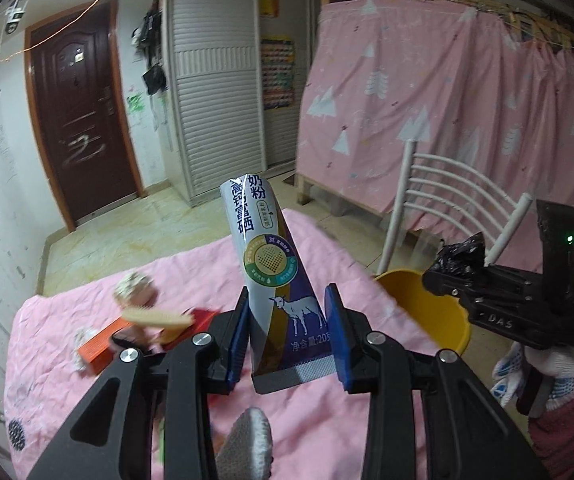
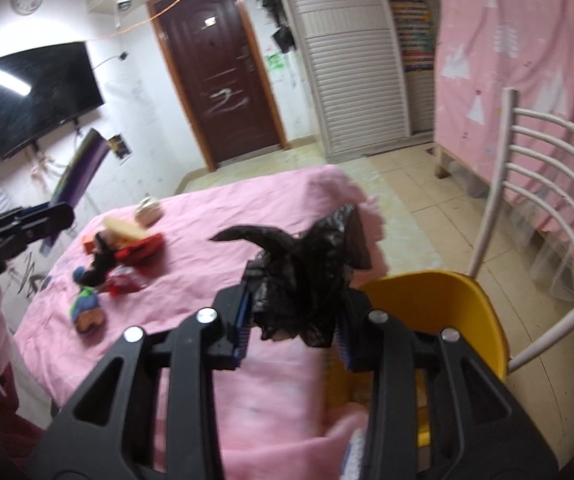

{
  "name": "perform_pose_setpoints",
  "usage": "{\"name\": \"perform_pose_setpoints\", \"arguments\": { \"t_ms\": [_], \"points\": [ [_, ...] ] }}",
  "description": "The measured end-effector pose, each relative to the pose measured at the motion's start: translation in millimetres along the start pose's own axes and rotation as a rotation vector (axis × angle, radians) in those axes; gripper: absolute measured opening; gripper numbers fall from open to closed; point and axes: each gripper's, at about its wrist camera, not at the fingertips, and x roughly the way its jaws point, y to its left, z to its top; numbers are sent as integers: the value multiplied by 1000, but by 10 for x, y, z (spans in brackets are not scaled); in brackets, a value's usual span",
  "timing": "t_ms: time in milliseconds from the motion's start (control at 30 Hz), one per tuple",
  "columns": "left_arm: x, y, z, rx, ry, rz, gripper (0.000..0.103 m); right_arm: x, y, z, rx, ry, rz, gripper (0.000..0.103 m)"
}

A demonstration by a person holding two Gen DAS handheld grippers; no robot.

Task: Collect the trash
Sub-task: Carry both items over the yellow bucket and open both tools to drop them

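From the left wrist, the left gripper [image 1: 287, 336] held a tall milk-powder sachet [image 1: 275, 276] upright over the pink tabletop [image 1: 315, 424]. Its jaws were pinching the sachet low down, near the goat picture, so most of the pack stood free above them and leaned slightly away. To the right sat a yellow bin [image 1: 419, 312], its mouth open and just off the tabletop edge. The right gripper [image 1: 463, 268] hovered above that bin with a black bag [image 1: 465, 254] in it. More trash lay to the left on the cloth: an orange box [image 1: 101, 346], a biscuit [image 1: 157, 317] and a crumpled wrapper [image 1: 133, 284].

From the right wrist, the right gripper [image 2: 293, 320] had its jaws pinching the crumpled black bag [image 2: 307, 280], which bunched up above them. The bin [image 2: 435, 312] lay directly below and to the right, beside a white chair [image 2: 543, 208]. The left gripper [image 2: 19, 232] showed at the far left edge, the sachet [image 2: 81, 168] sticking up from it. A scatter of wrappers [image 2: 127, 256] remained on the tabletop [image 2: 215, 272].

The step in hand looked like dropping both pieces in the bin. To do it well, each gripper should be brought fully over the mouth before releasing; the tall sachet could tip against the rim, so it was best lowered end-first.
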Motion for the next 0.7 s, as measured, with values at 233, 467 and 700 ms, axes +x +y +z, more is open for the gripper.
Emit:
{"name": "perform_pose_setpoints", "arguments": {
  "t_ms": [233,467,700],
  "points": [
    [342,-554,196,30,10,-119,26,-52,-403,-19,40,-19,-75,33],
    [785,-1114,277,84,79,-204,26,-34,-761,-51,92,-29,-115,33],
    [1195,-1500,285,114,147,-240,27,-57,-1070,-76,147,-41,-145,33]
  ]
}}
